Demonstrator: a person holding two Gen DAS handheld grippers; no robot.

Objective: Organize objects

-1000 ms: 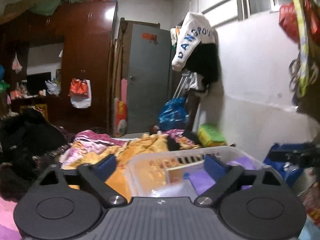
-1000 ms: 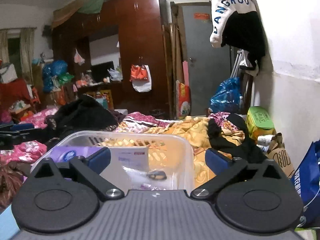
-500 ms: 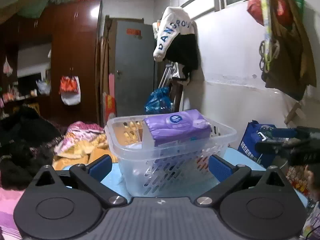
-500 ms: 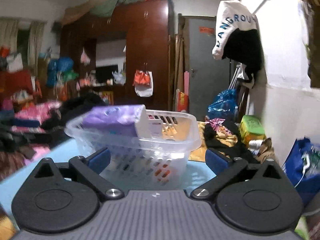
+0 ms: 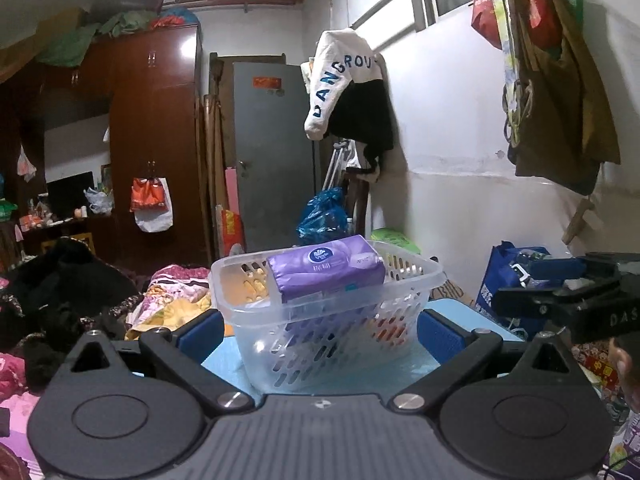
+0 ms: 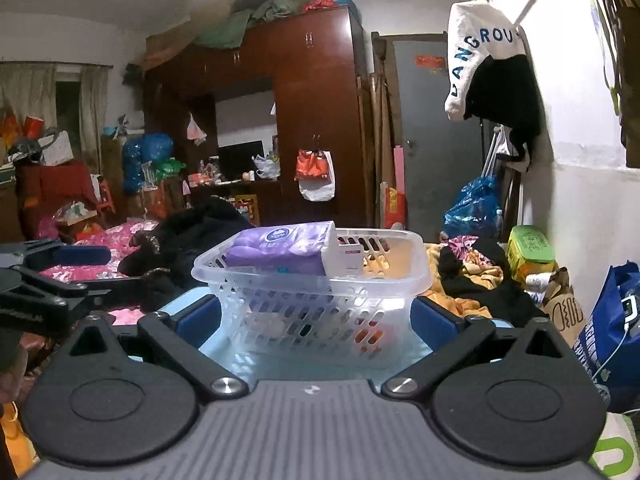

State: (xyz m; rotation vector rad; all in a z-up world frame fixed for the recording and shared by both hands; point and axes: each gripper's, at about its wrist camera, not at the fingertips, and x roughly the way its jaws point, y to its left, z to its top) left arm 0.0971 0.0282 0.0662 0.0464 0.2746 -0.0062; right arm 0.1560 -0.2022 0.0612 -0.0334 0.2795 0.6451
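one clear plastic basket (image 5: 328, 312) stands on the light blue counter (image 5: 460, 312), straight ahead of both tools and level with their fingers. the left tool (image 5: 320, 330) is spread wide and holds nothing; its blue fingers (image 5: 200, 330) sit either side of the basket's lower wall, apart from it as far as the view shows. the right tool (image 6: 316, 318) is also wide and empty, framing the same basket (image 6: 312, 280) from the other flank. neither looks clearly nearer.

inside lie one purple tissue pack (image 5: 326, 270) and one white card or box (image 6: 350, 258) beside it; smaller things at the bottom are too blurred to count. the pack's long axis runs along the basket's length, its top rising a little over the rim.

my guess is that the sorting is done or close to it, and any next move would be a straight push forward to the basket.
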